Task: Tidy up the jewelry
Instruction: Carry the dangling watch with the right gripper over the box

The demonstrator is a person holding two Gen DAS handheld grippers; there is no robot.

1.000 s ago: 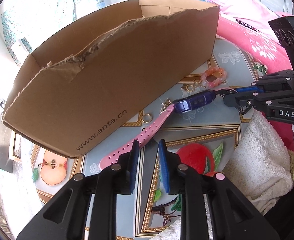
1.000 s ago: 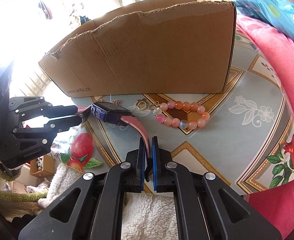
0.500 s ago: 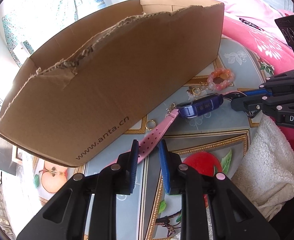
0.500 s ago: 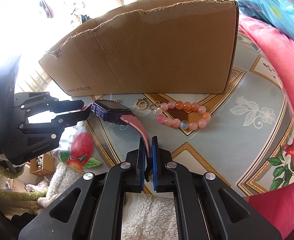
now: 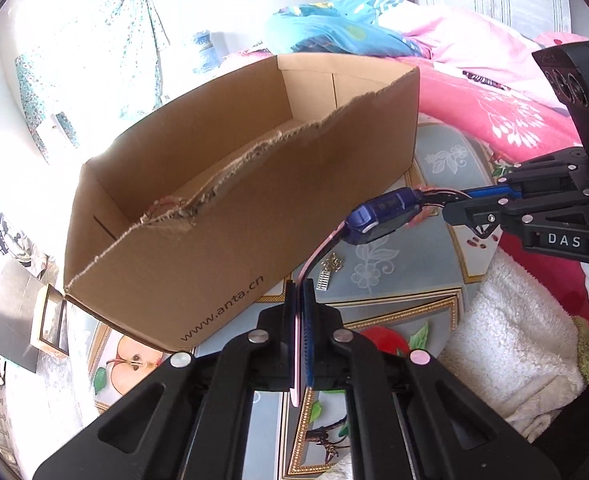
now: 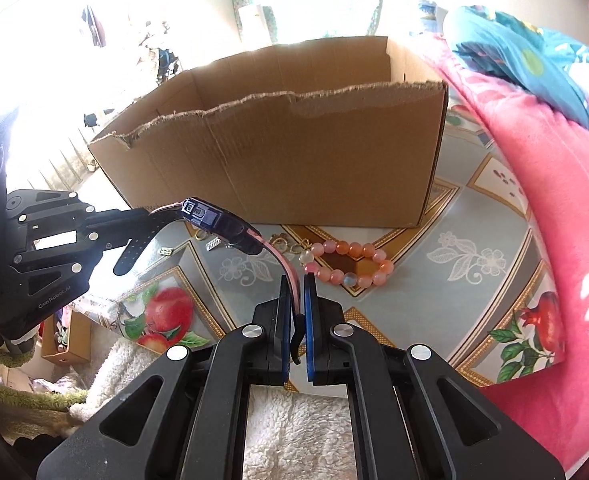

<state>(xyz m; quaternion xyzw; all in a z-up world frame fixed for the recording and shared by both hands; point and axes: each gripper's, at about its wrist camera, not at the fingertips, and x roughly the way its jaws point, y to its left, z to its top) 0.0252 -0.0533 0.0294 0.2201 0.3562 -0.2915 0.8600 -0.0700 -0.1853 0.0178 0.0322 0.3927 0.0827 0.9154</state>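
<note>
A watch with a blue case (image 5: pixel 386 214) and pink straps hangs in the air between my two grippers, in front of the open cardboard box (image 5: pixel 222 216). My left gripper (image 5: pixel 299 292) is shut on one pink strap. My right gripper (image 6: pixel 297 286) is shut on the other strap, and it also shows in the left wrist view (image 5: pixel 458 202). The watch case shows in the right wrist view (image 6: pixel 224 226), with the box (image 6: pixel 314 160) behind it. A pink bead bracelet (image 6: pixel 348 262) lies on the patterned tablecloth (image 6: pixel 474 248) near the box's right corner.
Small gold rings and clasps (image 6: pixel 282 242) and tiny silver pieces (image 5: pixel 326 272) lie on the cloth under the watch. A white fleece towel (image 5: pixel 506 340) lies at the near edge. Pink bedding (image 6: pixel 542 184) rises on the right.
My left gripper has closed on the pink strap. Both grippers have lifted the watch off the cloth, and the box's inside has come into view.
</note>
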